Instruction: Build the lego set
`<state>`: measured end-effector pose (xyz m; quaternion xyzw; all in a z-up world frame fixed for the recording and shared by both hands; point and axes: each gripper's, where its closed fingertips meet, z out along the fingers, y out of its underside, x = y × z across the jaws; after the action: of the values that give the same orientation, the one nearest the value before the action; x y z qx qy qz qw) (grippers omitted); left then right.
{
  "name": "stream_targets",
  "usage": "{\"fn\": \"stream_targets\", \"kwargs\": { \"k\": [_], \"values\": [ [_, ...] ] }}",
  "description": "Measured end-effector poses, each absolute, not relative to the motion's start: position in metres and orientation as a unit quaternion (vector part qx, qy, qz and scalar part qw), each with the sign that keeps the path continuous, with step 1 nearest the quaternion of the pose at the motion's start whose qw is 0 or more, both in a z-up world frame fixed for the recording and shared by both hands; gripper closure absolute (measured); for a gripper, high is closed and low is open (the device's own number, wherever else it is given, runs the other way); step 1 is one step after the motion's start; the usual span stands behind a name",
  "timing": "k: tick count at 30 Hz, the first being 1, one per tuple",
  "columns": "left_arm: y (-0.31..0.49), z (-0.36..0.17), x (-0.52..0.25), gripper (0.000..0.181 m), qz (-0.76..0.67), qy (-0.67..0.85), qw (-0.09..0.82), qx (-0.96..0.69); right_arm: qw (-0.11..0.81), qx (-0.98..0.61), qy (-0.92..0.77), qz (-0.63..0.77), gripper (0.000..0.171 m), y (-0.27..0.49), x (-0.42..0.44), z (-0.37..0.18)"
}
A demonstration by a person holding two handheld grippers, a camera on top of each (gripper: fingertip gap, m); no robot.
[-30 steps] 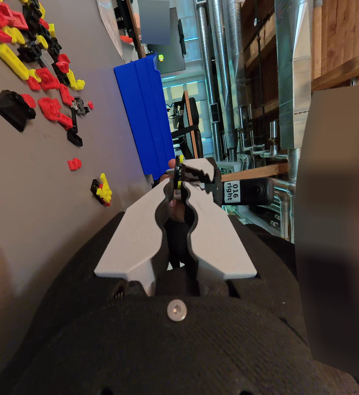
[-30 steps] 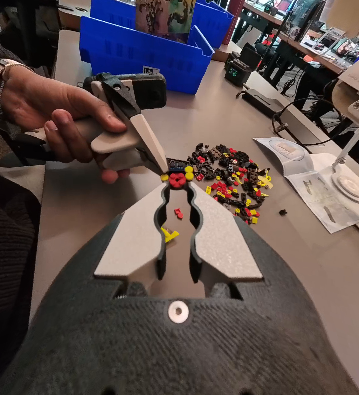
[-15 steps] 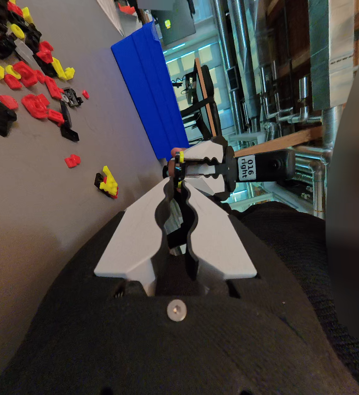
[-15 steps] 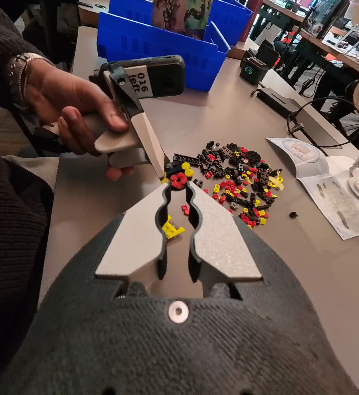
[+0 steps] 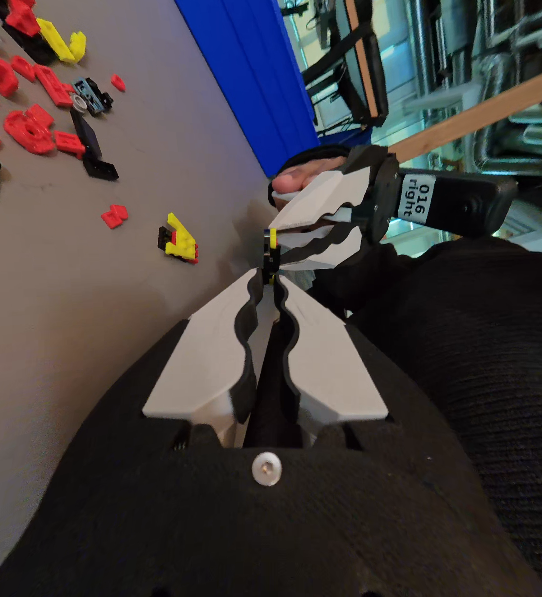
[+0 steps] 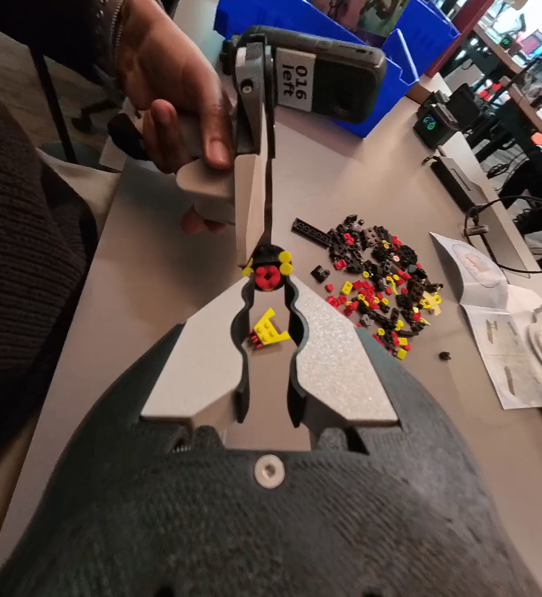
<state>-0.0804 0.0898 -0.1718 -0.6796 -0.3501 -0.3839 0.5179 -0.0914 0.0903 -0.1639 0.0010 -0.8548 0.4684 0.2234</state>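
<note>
A small lego assembly of black, red and yellow pieces is held in the air between both grippers; it also shows edge-on in the left wrist view. My right gripper is shut on it from below in its own view and reaches in from the right in the left wrist view. My left gripper is shut on the assembly's edge and comes down onto it from above in the right wrist view. A yellow wedge sub-assembly lies on the grey table under the grippers.
A pile of loose black, red and yellow bricks lies to the right, with a long black plate beside it. An open instruction booklet lies farther right. Blue bins stand at the back. A hand holds the left gripper. My left and right fingertips are right by each other.
Both grippers stay shut on the assembly. The left gripper has swung from slanting to nearly upright over it. The pair has shifted, so the yellow wedge piece now shows between the right fingers.
</note>
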Motion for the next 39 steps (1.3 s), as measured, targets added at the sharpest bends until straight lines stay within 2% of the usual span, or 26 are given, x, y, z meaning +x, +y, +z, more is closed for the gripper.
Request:
{"fn": "stream_targets", "kwargs": {
  "k": [10, 13, 18, 22, 39],
  "values": [
    [0.092, -0.172, -0.077, 0.179, -0.387, -0.34, 0.52, -0.682, 0.204, 0.003, -0.864, 0.461, 0.158, 0.091, -0.087, -0.167],
    [0.096, -0.168, -0.078, 0.163, -0.393, -0.345, 0.527, -0.67, 0.189, -0.003, -0.865, 0.464, 0.158, 0.087, -0.085, -0.168],
    [0.094, -0.169, -0.083, 0.176, -0.39, -0.358, 0.531, -0.661, 0.194, -0.009, -0.866, 0.46, 0.158, 0.087, -0.087, -0.169],
    [0.093, -0.166, -0.083, 0.176, -0.408, -0.362, 0.53, -0.649, 0.169, -0.031, -0.864, 0.473, 0.158, 0.087, -0.087, -0.165],
    [0.088, -0.163, -0.085, 0.177, -0.441, -0.358, 0.526, -0.633, 0.164, -0.031, -0.865, 0.472, 0.159, 0.089, -0.085, -0.164]
  ]
}}
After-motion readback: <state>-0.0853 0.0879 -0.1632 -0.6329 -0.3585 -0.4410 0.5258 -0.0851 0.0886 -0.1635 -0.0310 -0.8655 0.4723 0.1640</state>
